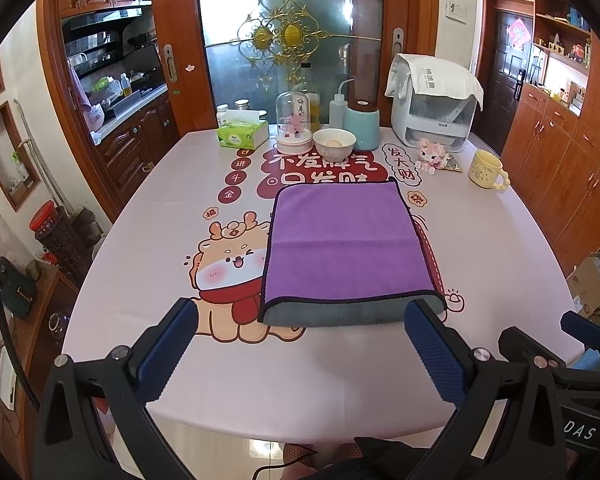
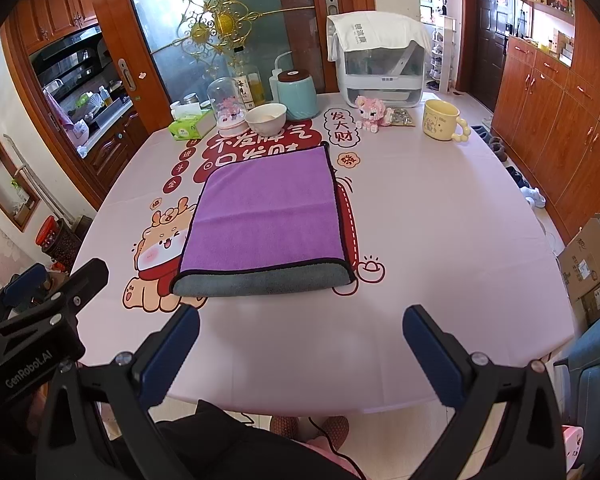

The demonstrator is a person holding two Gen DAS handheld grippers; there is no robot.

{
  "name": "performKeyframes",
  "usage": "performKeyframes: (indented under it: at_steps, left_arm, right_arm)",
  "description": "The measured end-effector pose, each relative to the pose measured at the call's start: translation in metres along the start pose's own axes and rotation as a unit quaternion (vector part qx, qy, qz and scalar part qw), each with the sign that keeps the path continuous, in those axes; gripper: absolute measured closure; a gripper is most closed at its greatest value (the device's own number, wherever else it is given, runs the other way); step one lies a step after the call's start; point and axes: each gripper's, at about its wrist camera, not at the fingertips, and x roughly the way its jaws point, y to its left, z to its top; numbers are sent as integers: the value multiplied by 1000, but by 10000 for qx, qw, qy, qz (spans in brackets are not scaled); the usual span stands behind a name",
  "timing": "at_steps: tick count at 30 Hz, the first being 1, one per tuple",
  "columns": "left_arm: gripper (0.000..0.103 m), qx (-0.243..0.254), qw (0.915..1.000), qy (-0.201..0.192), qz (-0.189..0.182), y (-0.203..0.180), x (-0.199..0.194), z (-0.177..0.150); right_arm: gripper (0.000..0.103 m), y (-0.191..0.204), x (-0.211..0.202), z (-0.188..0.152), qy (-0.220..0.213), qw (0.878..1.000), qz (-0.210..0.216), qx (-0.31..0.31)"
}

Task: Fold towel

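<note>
On the table [image 1: 480,240], mid-cloth, I've got the towel [image 1: 340,236] lying flat, folded, purple side up with a grey layer showing along the near edge. My left gripper [image 1: 300,344] hangs just short of that edge, jaws spread wide, holding nothing. My right gripper [image 2: 300,344] sits a bit further back, jaws wide too, empty. Beyond the towel stand a bowl [image 1: 334,144] and a mug [image 1: 486,168].
</note>
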Motion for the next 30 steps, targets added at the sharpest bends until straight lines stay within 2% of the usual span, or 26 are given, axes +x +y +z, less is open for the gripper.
performKeyframes:
  at_steps: [9, 14, 21, 30]
  left_arm:
    - [1, 8, 9999, 77, -91, 7, 3, 0]
    - [1, 105, 9999, 133, 20, 7, 3, -1]
    - [1, 39, 9998, 212, -3, 15, 3, -4]
    - [1, 24, 9998, 176, -34, 16, 3, -3]
  right_arm:
    - [1, -1, 4, -2, 22, 10000, -68, -19]
    - [1, 4, 2, -5, 45, 9999, -121, -2]
    - [1, 8, -4, -9, 35, 9999, -149, 6]
    - [1, 9, -10, -10, -7, 9997, -243, 41]
